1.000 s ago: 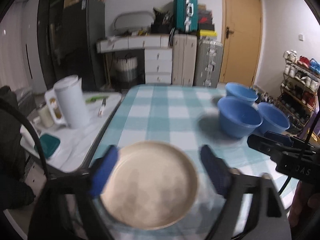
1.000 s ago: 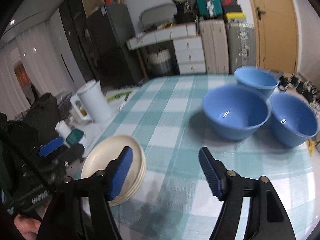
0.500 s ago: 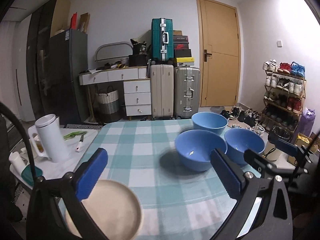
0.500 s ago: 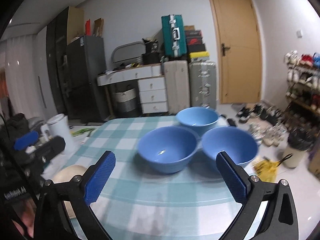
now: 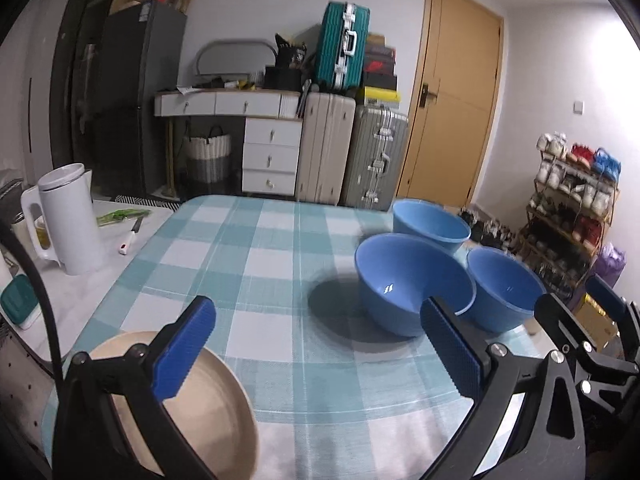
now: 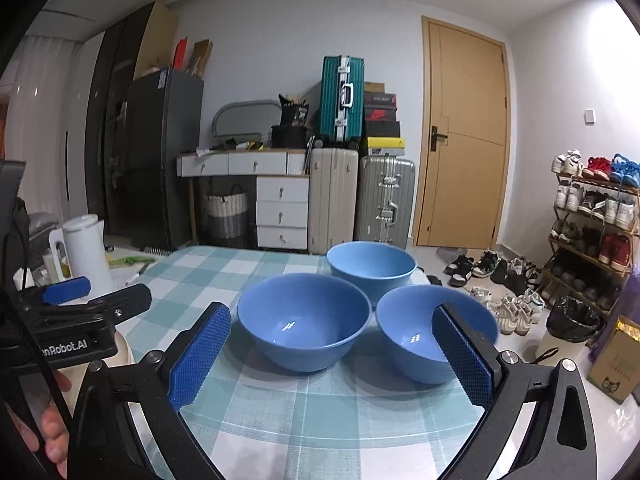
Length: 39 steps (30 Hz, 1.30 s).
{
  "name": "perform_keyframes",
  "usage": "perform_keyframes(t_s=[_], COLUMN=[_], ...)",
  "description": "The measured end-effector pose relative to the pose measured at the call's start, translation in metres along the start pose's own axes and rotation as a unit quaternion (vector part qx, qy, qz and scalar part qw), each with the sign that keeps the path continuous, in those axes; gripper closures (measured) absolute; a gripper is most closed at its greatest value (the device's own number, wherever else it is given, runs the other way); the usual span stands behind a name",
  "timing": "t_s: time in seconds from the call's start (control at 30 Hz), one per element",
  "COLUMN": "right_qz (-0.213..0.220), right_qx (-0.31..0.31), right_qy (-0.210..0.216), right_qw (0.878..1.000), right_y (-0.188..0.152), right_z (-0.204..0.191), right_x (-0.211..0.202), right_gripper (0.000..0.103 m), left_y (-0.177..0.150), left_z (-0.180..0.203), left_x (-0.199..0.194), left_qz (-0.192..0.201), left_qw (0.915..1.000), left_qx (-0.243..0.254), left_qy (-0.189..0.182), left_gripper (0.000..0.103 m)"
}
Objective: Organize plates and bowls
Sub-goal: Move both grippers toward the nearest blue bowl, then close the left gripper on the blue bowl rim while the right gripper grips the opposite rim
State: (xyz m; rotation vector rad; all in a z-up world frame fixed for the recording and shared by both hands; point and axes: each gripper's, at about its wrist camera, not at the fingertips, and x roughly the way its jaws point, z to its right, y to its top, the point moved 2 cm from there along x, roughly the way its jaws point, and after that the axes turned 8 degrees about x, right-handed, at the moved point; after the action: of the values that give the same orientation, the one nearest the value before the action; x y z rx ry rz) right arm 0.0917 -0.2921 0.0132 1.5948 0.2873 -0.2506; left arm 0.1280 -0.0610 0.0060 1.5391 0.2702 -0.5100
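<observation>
Three blue bowls stand close together on the checked tablecloth: a near-left bowl (image 6: 303, 320) (image 5: 412, 288), a near-right bowl (image 6: 428, 332) (image 5: 505, 288) and a far bowl (image 6: 371, 268) (image 5: 430, 226). Cream plates (image 5: 200, 408) lie stacked at the table's near left corner. My left gripper (image 5: 316, 350) is open with nothing between its fingers; its left finger hangs over the plates. My right gripper (image 6: 330, 354) is open and empty too, just short of the two near bowls. In the right wrist view the left gripper (image 6: 68, 316) shows at the left edge, hiding most of the plates.
The checked table (image 5: 260, 248) (image 6: 320, 408) ends close behind the far bowl. A side surface at the left holds a white kettle (image 5: 70, 220) (image 6: 86, 252), a knife (image 5: 130, 236) and a teal-lidded box (image 5: 18, 300). Suitcases, drawers and a shoe rack stand beyond.
Both grippers have opened wider and swung right, away from the plates toward the bowls. The plates have slid to the lower left of the left wrist view, and the bowls now centre the right wrist view.
</observation>
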Motion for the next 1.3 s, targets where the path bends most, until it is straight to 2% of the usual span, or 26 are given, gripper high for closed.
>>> perform_keyframes(t_s=[0.1,0.2,0.4,0.5,0.63,0.73,0.87,0.93,1.03,1.17,1.27,1.3], right_qz=[-0.007,-0.008,-0.033,-0.024,-0.011,-0.007,-0.006,-0.009,-0.018,-0.028,-0.031,-0.032], right_qx=[-0.008,-0.012,-0.003,0.007,0.049,0.08,0.098,0.106,0.127,0.151,0.17,0.175], right_qy=[0.007,0.012,0.01,0.003,-0.006,-0.013,-0.02,-0.026,-0.024,-0.023,-0.018,-0.019], right_qw=[1.0,1.0,0.999,1.0,0.999,0.997,0.995,0.994,0.992,0.988,0.985,0.984], right_y=[-0.003,-0.008,-0.015,-0.01,-0.001,0.002,0.004,0.004,0.002,0.001,0.0,0.001], right_z=[-0.005,-0.009,-0.009,-0.005,0.008,0.018,0.032,0.04,0.053,0.068,0.079,0.083], right_x=[0.009,0.014,0.022,0.017,0.009,0.006,0.009,0.011,0.014,0.019,0.02,0.02], right_gripper=[0.001,0.001,0.001,0.001,0.001,0.001,0.001,0.001,0.001,0.001,0.001,0.001], left_y=[0.002,0.004,0.0,-0.001,0.006,0.02,0.041,0.048,0.051,0.054,0.051,0.048], left_z=[0.0,-0.002,-0.008,-0.008,-0.009,-0.003,0.017,0.028,0.038,0.05,0.057,0.058], left_x=[0.001,0.001,0.011,0.01,0.018,0.041,0.079,0.108,0.139,0.167,0.187,0.193], left_qz=[0.01,0.016,-0.019,-0.024,-0.04,-0.077,-0.121,-0.16,-0.205,-0.239,-0.271,-0.287], left_qw=[0.9997,0.9996,0.9998,0.9996,0.9986,0.9952,0.9912,0.9847,0.976,0.9685,0.9598,0.9553], left_qx=[0.023,0.025,0.008,0.013,-0.009,-0.016,0.025,0.043,0.037,0.044,0.042,0.04], left_qy=[0.007,0.002,0.001,0.0,-0.033,-0.058,-0.048,-0.053,-0.064,-0.052,-0.058,-0.057], left_gripper=[0.0,0.0,0.0,0.0,0.0,0.0,0.0,0.0,0.001,0.003,0.026,0.044])
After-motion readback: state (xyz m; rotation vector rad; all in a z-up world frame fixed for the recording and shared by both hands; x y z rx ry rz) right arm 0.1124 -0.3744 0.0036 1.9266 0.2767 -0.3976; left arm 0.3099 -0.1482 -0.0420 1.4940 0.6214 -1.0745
